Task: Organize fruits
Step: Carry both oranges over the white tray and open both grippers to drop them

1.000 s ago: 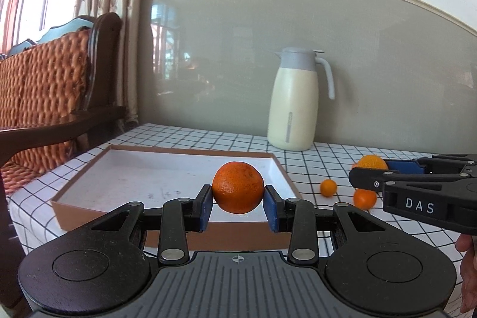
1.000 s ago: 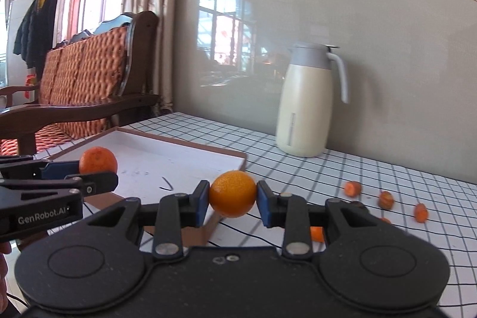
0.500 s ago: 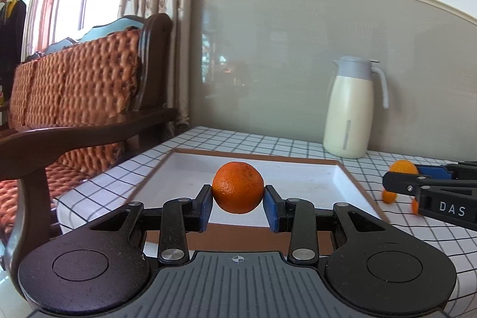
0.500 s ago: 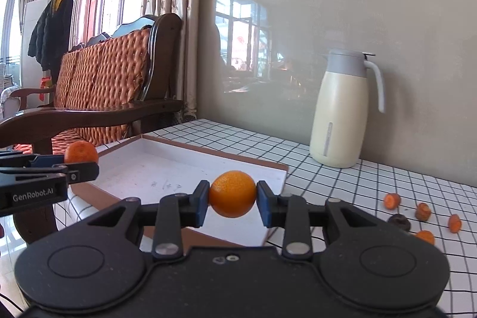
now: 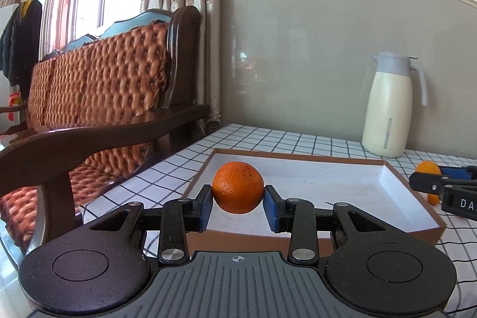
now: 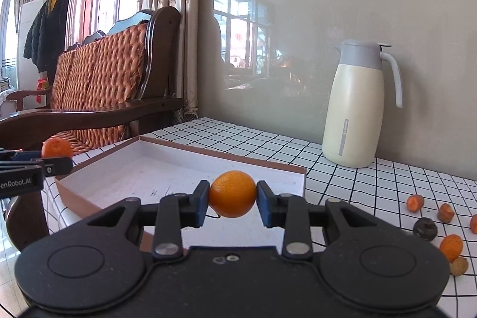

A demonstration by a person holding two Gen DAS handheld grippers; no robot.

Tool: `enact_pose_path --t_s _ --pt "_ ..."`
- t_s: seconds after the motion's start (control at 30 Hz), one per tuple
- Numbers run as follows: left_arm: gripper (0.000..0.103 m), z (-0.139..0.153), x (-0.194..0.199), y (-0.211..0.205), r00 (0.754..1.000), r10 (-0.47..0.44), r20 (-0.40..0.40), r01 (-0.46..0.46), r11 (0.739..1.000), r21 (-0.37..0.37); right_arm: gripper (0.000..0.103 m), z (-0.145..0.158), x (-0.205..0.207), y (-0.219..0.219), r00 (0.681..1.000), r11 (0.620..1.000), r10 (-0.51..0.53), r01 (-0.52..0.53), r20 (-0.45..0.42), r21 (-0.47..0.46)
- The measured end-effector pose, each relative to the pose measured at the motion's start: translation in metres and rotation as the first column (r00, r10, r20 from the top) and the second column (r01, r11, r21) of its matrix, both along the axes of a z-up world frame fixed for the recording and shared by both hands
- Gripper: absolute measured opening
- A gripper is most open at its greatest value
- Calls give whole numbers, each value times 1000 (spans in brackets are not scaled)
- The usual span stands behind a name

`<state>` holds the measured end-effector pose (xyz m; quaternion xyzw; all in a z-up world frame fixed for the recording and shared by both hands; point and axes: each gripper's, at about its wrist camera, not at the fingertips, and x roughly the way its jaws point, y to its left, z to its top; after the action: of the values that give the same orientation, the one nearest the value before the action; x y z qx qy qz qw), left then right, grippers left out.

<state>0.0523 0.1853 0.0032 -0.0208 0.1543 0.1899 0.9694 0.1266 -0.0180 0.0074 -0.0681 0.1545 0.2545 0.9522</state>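
A checked tabletop (image 6: pixel 342 178) is seen carrying a shallow brown-rimmed box (image 5: pixel 411 187) with a bare white floor, and beyond it a cream jug (image 6: pixel 354 109). The step in hand is judged to be the carrying of two fruits to that box. A darker orange (image 5: pixel 238 187) is clenched between the jaws of the left gripper (image 5: pixel 238 200), above the box's near edge. A paler orange (image 6: pixel 232 194) is grasped by the right gripper (image 6: pixel 232 203), over the box's near right part. Several small fruits (image 6: pixel 416 202) are left lying on the cloth at the right. Next, each gripper would probably be lowered to the box floor and its jaws released gently, so that neither fruit rolls.
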Motion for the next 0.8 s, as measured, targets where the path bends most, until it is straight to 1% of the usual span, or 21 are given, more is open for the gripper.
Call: enact_pose_path --t_s 0.1,0.17,0.33,0.53,0.8 --pt "37 -3 8 11 1000 16 -11 -16 1000 -6 26 -4 8 7 1000 1000 -2 2 10 -17" --pt "37 -6 12 17 1000 22 -20 -22 999 -28 26 -7 13 10 1000 1000 -3 3 6 -26" --pt "37 -11 20 26 999 28 -24 -29 998 -48 26 -8 23 9 1000 1000 -11 11 -1 -29" --pt "37 -14 32 32 999 40 -29 -42 997 -59 26 -8 35 8 1000 1000 -22 21 -19 -20" --pt "37 -15 50 33 998 43 -39 -45 998 -50 26 -10 54 8 998 999 -41 41 -40 0"
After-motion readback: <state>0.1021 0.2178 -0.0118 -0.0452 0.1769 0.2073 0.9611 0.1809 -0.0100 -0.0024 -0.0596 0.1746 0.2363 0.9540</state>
